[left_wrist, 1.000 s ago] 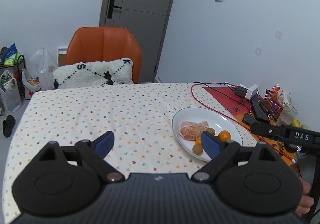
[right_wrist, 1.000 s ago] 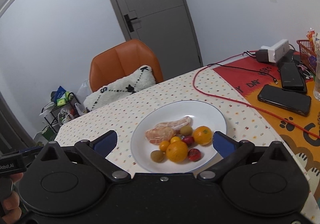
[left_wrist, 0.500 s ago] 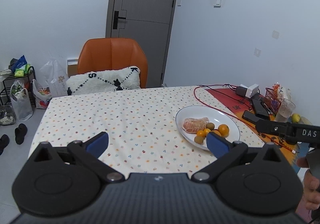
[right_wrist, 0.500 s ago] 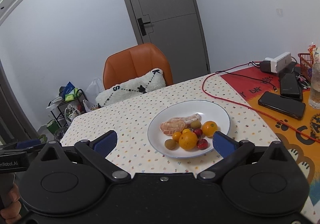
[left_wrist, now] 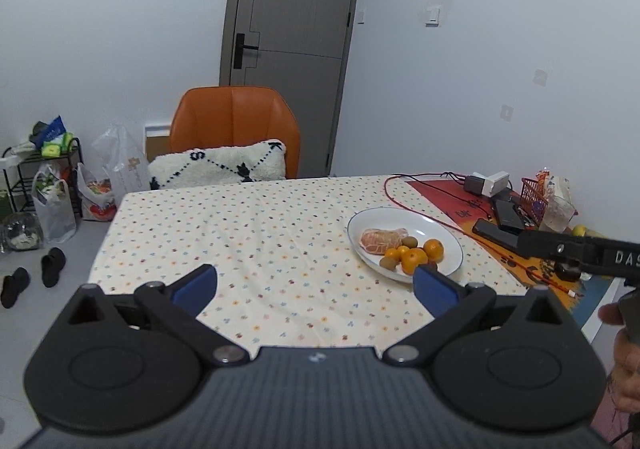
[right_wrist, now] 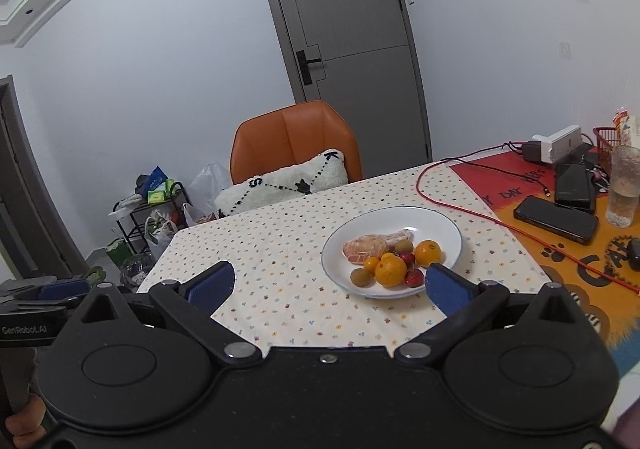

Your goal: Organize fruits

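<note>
A white plate (right_wrist: pixel 436 219) (left_wrist: pixel 450 235) on the dotted tablecloth holds a peeled pomelo piece (right_wrist: pixel 364 248) (left_wrist: pixel 380 240), several oranges (right_wrist: pixel 390 271) (left_wrist: pixel 415 260), kiwis (right_wrist: pixel 359 277) and small red fruits (right_wrist: pixel 414 278). My left gripper (left_wrist: pixel 315 287) is open and empty, held above the near table edge, left of the plate. My right gripper (right_wrist: pixel 330 287) is open and empty, near the table's front edge, with the plate just beyond its right finger.
An orange chair (left_wrist: pixel 234 121) with a white cushion (left_wrist: pixel 218 169) stands at the far side. A red cable (right_wrist: pixel 480 213), phones (right_wrist: pixel 556 219), a glass (right_wrist: pixel 623 191), a charger and a red basket lie on the mat at the right. Bags and a rack stand on the floor at left.
Both grippers have pulled back and up from the table; the plate now looks smaller and farther. Both stay open and empty.
</note>
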Tool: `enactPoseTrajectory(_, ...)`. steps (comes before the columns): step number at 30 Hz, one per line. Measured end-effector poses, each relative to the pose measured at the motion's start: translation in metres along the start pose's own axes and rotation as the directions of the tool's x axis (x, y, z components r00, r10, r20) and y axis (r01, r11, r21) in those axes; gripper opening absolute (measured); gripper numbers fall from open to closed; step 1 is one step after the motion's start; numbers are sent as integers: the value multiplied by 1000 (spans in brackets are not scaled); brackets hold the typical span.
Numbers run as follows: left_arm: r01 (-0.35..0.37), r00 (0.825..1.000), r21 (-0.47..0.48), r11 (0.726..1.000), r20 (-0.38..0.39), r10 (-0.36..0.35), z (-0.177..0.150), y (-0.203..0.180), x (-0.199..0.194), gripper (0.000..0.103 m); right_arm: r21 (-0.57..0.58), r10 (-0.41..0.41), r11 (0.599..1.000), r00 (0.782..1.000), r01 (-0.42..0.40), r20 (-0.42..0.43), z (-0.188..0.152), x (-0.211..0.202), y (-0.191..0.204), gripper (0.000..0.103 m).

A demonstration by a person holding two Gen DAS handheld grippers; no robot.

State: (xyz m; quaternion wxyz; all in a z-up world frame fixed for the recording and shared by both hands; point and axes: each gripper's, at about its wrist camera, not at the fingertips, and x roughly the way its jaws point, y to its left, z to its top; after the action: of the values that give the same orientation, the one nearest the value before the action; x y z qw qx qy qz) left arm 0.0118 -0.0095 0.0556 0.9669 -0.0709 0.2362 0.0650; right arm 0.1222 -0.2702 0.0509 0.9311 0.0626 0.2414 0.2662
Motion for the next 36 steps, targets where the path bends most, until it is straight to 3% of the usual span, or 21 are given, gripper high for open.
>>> enactPoseTrajectory(19, -6, 1000, 16, 1000, 17, 6, -32, 2, -50, 103, -74, 28, 997, 999, -26, 20, -23, -59, 24, 103)
enactPoseTrajectory(36, -7, 999, 15, 1000, 31, 7, -33, 6, -56, 103, -84, 57, 995, 998, -55, 16, -30, -60, 29, 103)
